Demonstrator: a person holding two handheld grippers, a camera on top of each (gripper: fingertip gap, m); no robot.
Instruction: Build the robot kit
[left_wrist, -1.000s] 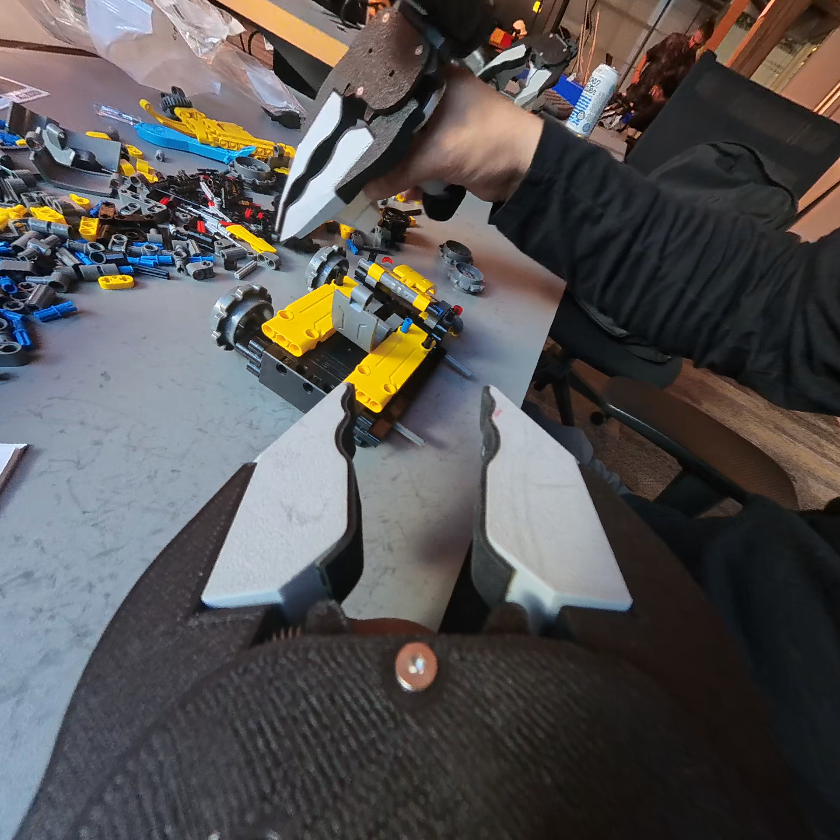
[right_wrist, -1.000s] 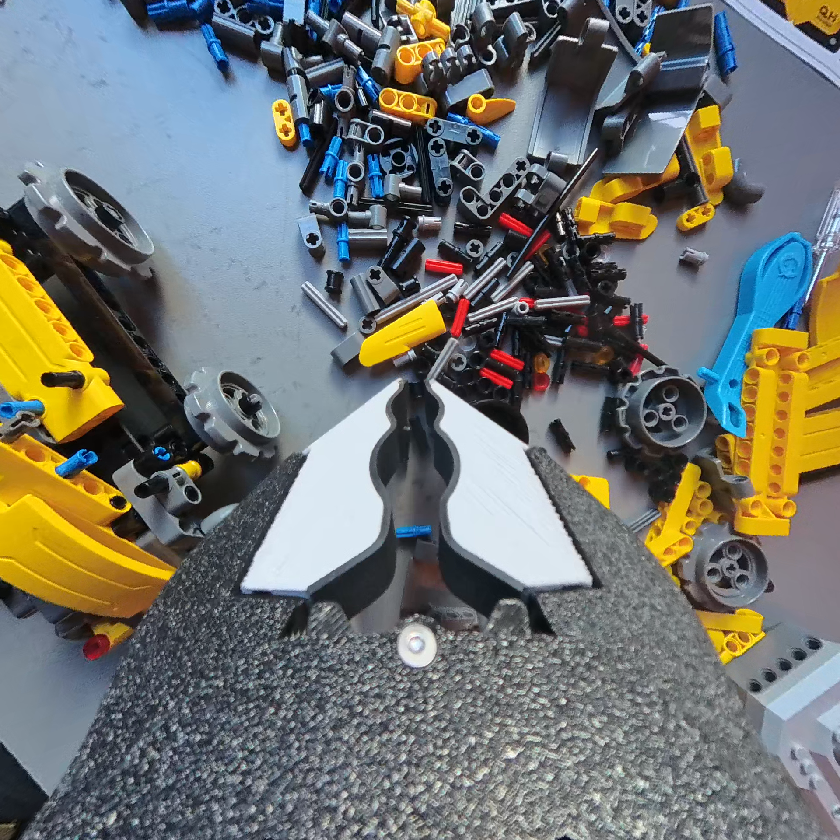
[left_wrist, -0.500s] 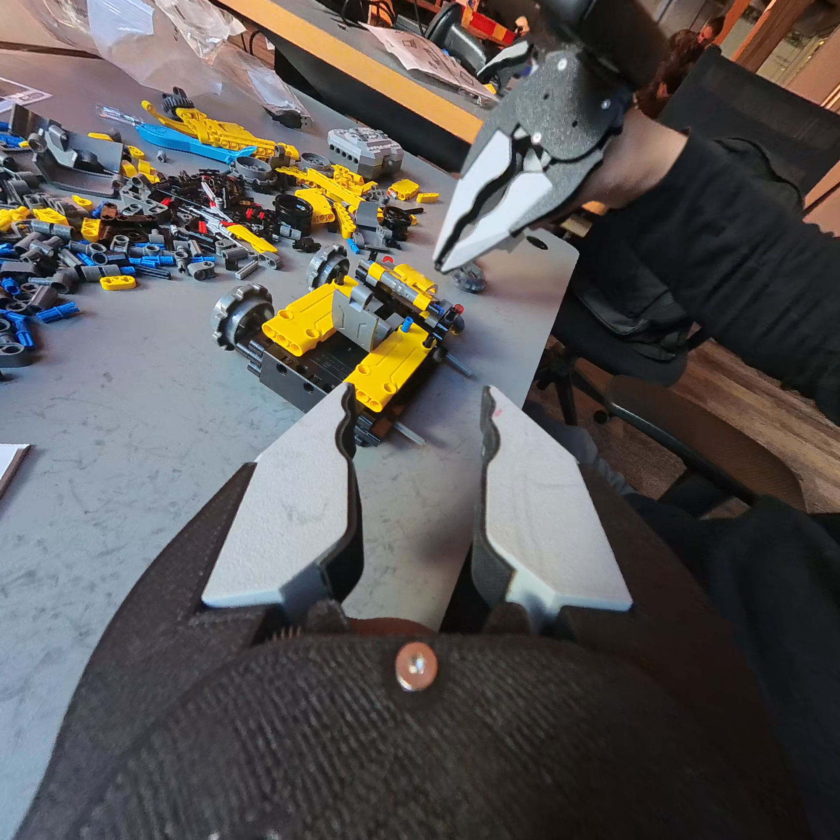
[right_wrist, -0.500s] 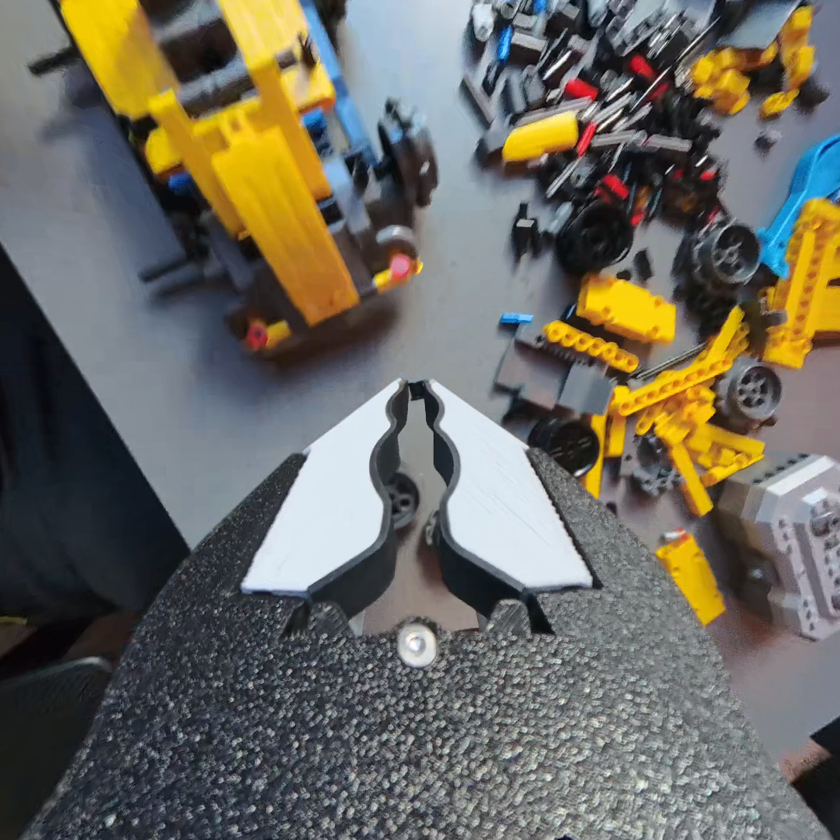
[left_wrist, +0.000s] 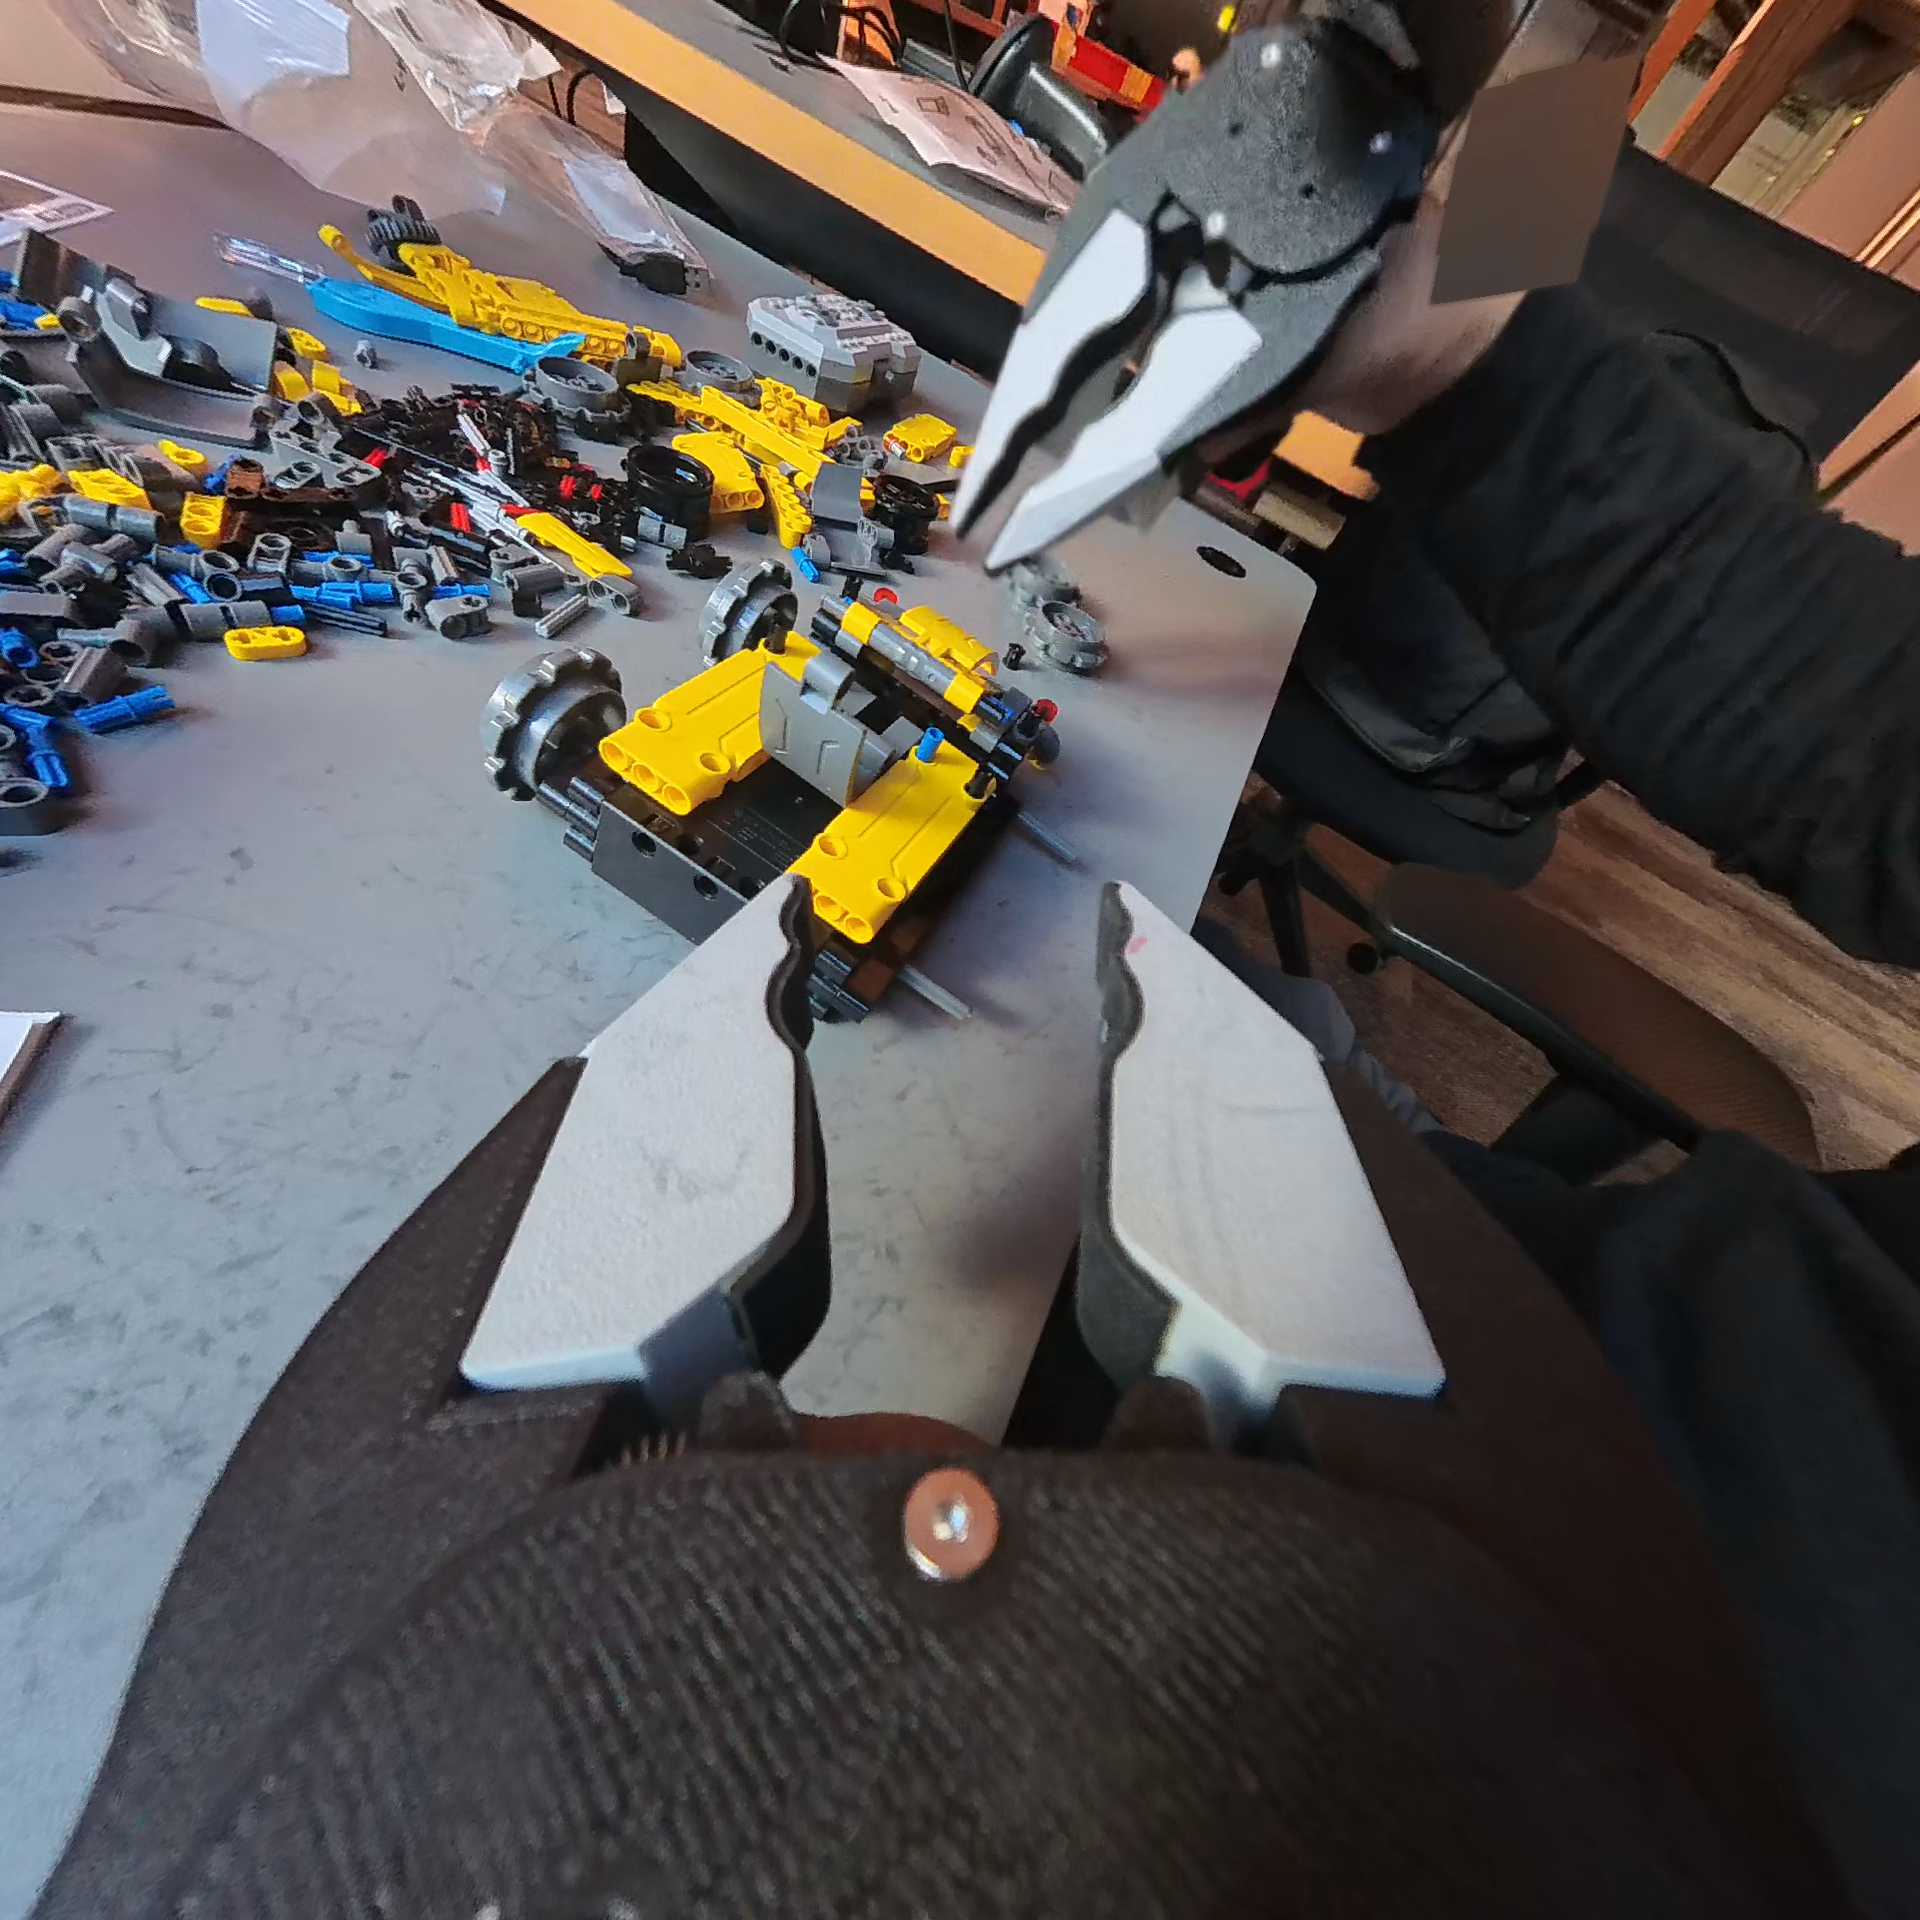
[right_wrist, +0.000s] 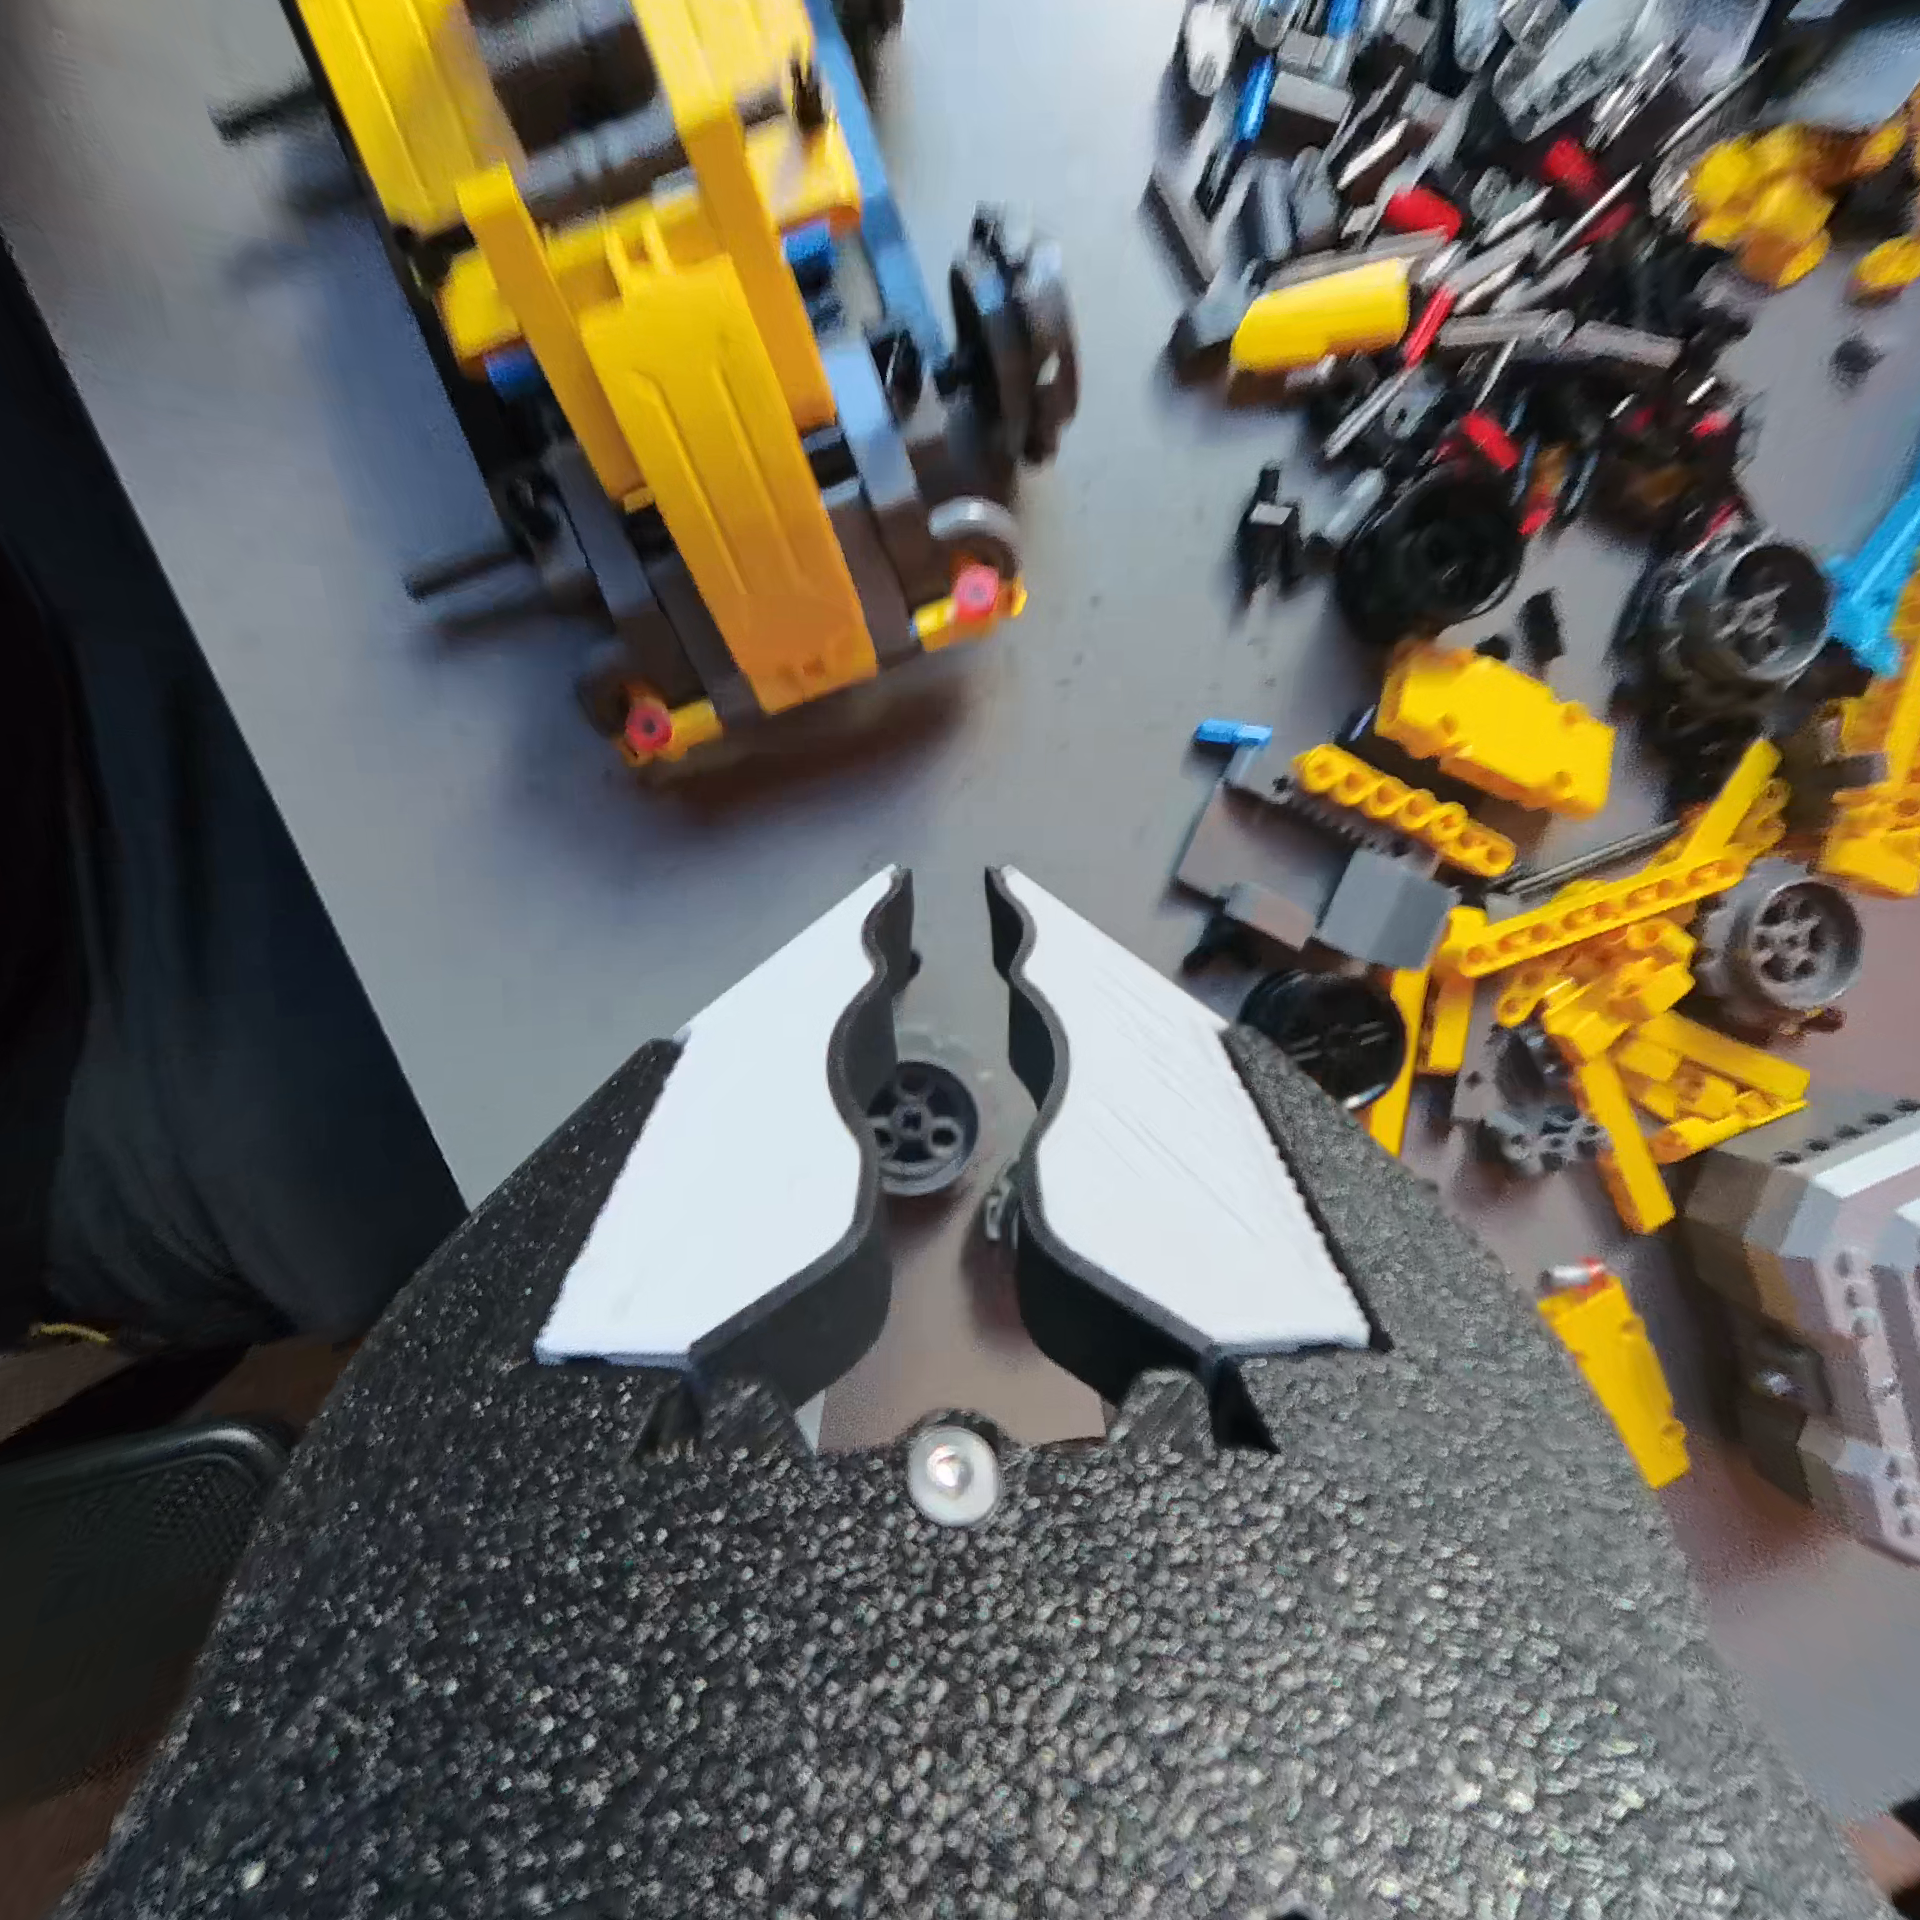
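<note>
A half-built yellow and black toy vehicle (left_wrist: 790, 769) stands on the grey table (left_wrist: 260, 987) near its right edge. My left gripper (left_wrist: 951, 914) is open and empty, low over the table, with its left fingertip just in front of the vehicle's near corner. My right gripper (right_wrist: 945, 883) is open by a narrow gap and empty. It hovers above a small dark wheel (right_wrist: 920, 1127) that lies on the table beside the vehicle (right_wrist: 675, 416). In the left wrist view the right gripper (left_wrist: 982, 545) hangs above two grey wheels (left_wrist: 1060, 629).
A wide heap of loose yellow, blue, grey and black parts (left_wrist: 416, 520) covers the table's left and back, also seen in the right wrist view (right_wrist: 1507, 312). A grey block (left_wrist: 831, 338) and plastic bags (left_wrist: 416, 104) lie behind. The table edge (left_wrist: 1247, 779) drops to a chair (left_wrist: 1455, 727). One gripper's finger ends stand about 20 cm off the other's. It is some 5 cm from my right tips to the small dark wheel (right_wrist: 920, 1127).
My right gripper has moved from over the parts heap to the table's corner beside the vehicle, and its jaws have parted a little. My left gripper has not moved.
</note>
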